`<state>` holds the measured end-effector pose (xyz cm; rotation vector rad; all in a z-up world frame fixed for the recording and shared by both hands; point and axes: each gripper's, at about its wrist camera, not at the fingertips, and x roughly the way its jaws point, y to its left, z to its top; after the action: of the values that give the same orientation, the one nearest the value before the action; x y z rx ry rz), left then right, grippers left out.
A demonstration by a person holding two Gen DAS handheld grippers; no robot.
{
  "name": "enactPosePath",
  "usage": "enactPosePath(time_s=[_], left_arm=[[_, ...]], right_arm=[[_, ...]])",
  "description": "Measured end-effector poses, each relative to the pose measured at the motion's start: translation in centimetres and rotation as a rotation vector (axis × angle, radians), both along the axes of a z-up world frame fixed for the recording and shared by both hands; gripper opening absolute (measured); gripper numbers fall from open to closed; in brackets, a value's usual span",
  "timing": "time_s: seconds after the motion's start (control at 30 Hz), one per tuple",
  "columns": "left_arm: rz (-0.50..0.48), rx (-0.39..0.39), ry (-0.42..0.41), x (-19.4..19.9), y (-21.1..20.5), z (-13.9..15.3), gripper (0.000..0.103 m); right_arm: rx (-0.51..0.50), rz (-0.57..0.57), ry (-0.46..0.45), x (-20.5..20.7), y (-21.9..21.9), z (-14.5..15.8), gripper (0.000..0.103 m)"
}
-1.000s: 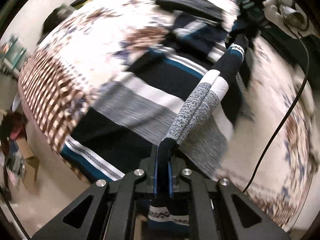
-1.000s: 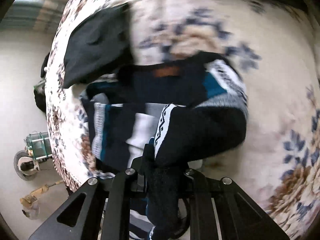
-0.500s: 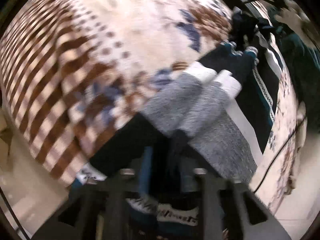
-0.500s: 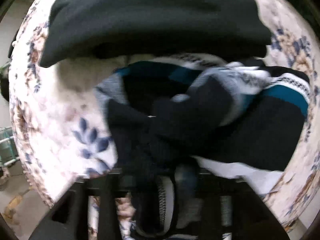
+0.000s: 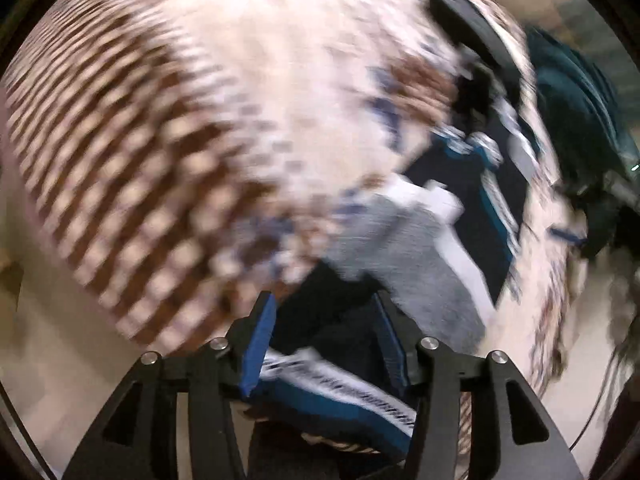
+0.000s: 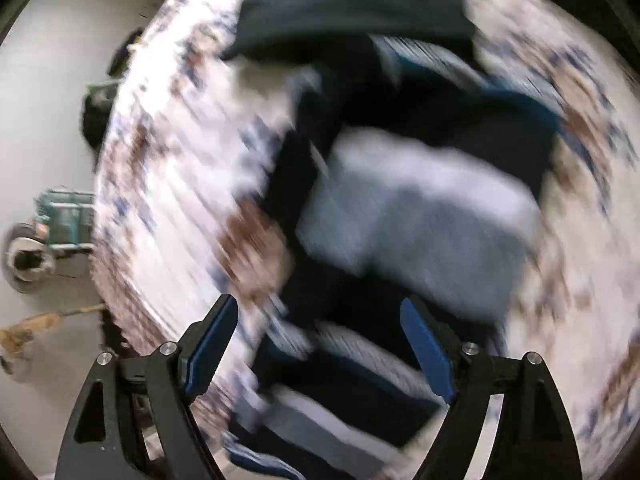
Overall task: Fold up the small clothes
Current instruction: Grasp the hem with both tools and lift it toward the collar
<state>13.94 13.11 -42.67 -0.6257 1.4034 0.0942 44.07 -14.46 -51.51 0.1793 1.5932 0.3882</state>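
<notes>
Now the left claw (image 5: 324, 340) is part way apart, and its jaws have just been opening. A dark end of the striped sweater (image 5: 416, 264) lies between its blue pads (image 5: 258, 348), but the pads do not squeeze it. Just under the claw you can see the sweater's edge, a blue band with a white pattern. Past that come a grey stripe, a white stripe and then dark blue, going off to the right. The sweater lies on a bed cover (image 5: 224, 128) with brown checks and flowers. This view is blurry.

The right claw (image 6: 320, 344) is wide apart, and its jaws have also just been opening. It holds nothing. The striped sweater (image 6: 416, 216) lies below it on the flowery bed cover (image 6: 168, 184), with the blue patterned edge near the claw, then the grey and white part in the middle. Further away, a dark cloth (image 6: 352, 4) lies above the sweater. On the far left is the floor (image 6: 44, 96) beside the bed.
</notes>
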Motion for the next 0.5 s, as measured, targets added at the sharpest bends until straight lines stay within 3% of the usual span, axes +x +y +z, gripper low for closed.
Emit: enactPosePath(time_s=[0.2,0.23,0.27,0.4,0.5], left_arm=[[-0.270,0.088,0.028,3.0,-5.9,-2.9,0.045],[-0.293,0.124,0.030,3.1,-6.3,-3.5,0.018],[-0.296,0.143,0.028,3.0,-6.3,-3.7,0.002],[-0.217,0.162,-0.003,2.3,-3.2,-3.9,0.003],[-0.226,0.144,-0.023,1.8,-2.0,-3.6,0.003]], right_arm=[[-0.010,-0.109,0.135,-11.9,-5.6,-6.1,0.085],[-0.011,-0.133,0.149,-13.8,-6.4,-7.2,0.085],[-0.006,-0.158,0.163,-15.6,-7.0,-8.2,0.085],[0.048,-0.252,0.230,-21.1,-8.6,-11.0,0.085],[0.064,-0.273,0.218,-24.5,-8.5,-11.8,0.085]])
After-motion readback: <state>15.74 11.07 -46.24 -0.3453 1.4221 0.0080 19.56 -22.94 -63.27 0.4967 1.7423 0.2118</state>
